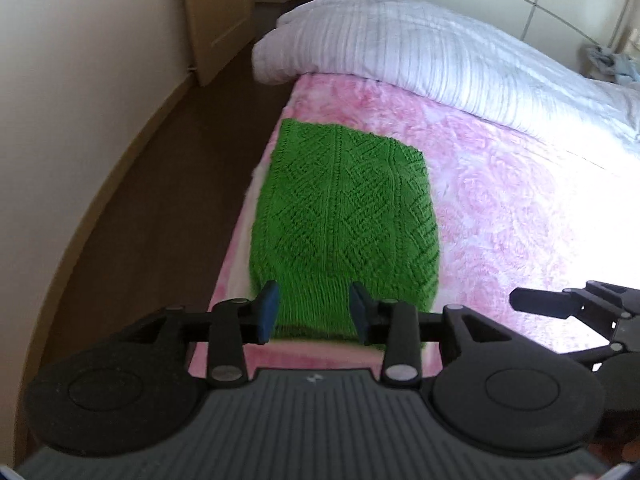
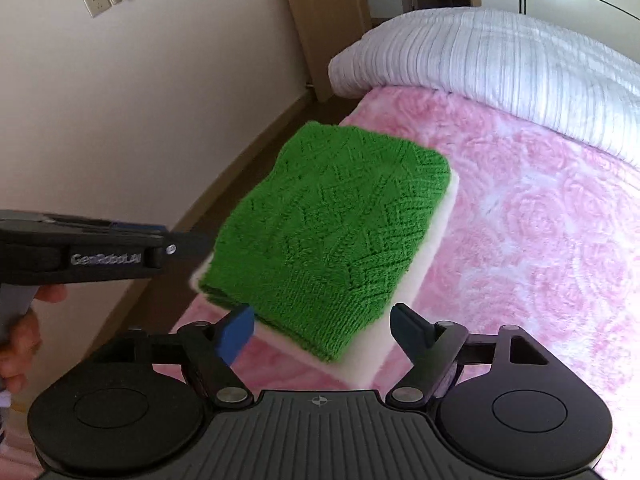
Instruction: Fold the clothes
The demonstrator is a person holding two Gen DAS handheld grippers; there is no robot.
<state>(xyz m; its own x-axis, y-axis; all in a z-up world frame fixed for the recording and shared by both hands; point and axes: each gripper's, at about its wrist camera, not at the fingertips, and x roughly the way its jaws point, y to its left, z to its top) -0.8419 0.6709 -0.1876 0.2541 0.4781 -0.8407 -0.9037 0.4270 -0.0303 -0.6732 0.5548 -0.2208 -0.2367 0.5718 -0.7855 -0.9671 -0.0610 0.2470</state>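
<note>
Pink rose-patterned bed (image 2: 540,240) broad, open room to right; white quilt (image 2: 500,52) bunched at far end. Green knit sweater (image 2: 320,232) folded, on white folded piece near bed's left edge; soft, light, floppy; grip near corners. Left claw (image 1: 314,312), right claw (image 2: 320,336): both wide open, empty.

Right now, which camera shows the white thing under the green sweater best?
The right wrist view: the white layer shows along two edges under the green sweater. The left wrist view shows only a thin white strip beside it.
</note>
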